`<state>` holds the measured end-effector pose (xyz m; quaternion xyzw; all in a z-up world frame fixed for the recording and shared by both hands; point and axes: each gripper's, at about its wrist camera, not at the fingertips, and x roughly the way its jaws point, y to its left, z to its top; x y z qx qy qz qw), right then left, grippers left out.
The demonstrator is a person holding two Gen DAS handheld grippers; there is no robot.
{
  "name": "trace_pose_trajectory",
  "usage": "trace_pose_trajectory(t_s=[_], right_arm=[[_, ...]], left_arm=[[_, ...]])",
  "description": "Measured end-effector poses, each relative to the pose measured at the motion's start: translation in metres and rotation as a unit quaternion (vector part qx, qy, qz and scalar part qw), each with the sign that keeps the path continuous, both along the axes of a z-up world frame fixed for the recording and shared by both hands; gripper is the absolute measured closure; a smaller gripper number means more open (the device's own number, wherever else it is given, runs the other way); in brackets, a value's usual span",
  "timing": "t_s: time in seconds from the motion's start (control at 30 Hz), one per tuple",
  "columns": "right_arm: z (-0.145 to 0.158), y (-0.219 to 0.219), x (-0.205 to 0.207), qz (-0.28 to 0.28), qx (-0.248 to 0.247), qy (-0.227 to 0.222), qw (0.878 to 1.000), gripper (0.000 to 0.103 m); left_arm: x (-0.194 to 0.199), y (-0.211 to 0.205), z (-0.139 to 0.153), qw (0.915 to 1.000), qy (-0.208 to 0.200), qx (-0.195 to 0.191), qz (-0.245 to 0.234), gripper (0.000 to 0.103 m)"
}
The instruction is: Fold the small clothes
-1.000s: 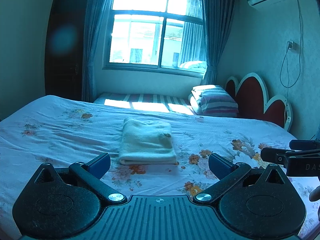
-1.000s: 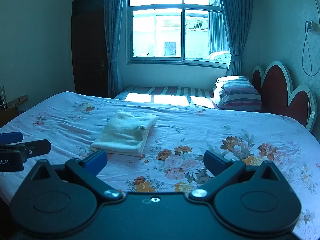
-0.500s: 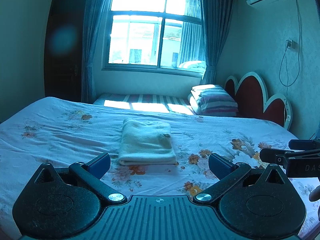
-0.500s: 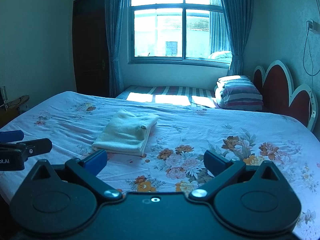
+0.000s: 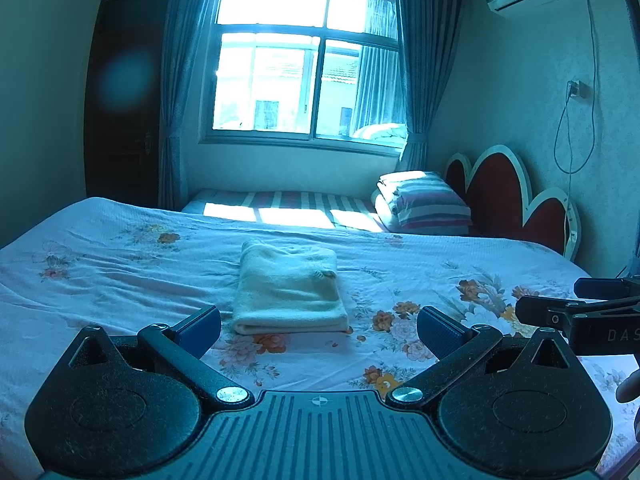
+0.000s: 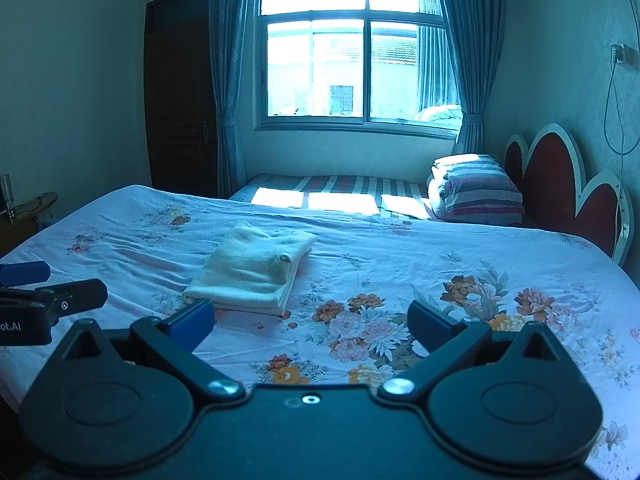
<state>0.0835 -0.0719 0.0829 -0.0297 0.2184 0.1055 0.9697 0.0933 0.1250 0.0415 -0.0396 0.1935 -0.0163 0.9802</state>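
A pale cream garment (image 5: 289, 293) lies folded in a neat rectangle on the floral bedsheet (image 5: 100, 272), straight ahead of my left gripper (image 5: 319, 325), which is open and empty, held back from it. In the right wrist view the folded garment (image 6: 250, 270) lies ahead and to the left of my right gripper (image 6: 310, 322), also open and empty. The right gripper (image 5: 576, 300) shows at the right edge of the left wrist view; the left gripper (image 6: 40, 284) shows at the left edge of the right wrist view.
A second bed with a striped sheet (image 5: 288, 204) stands under the window, with folded striped bedding (image 5: 424, 204) by a red scalloped headboard (image 5: 512, 204). A dark door (image 6: 180, 92) is at the back left. A small side table (image 6: 28, 208) stands left of the bed.
Both grippers have drawn back and risen slightly; the folded garment lies still and looks a little farther away. Both stay open.
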Motion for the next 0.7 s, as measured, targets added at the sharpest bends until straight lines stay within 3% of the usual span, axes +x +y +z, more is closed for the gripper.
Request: trace_pose_trajectory(t_s=[0.7], right_arm=[[-0.0008,-0.0005,0.0012,0.003,-0.002,0.002,1.0,0.0]], left_arm=[[0.0014,0.0048,-0.002,1.0,0.006,-0.002,0.001,0.0]])
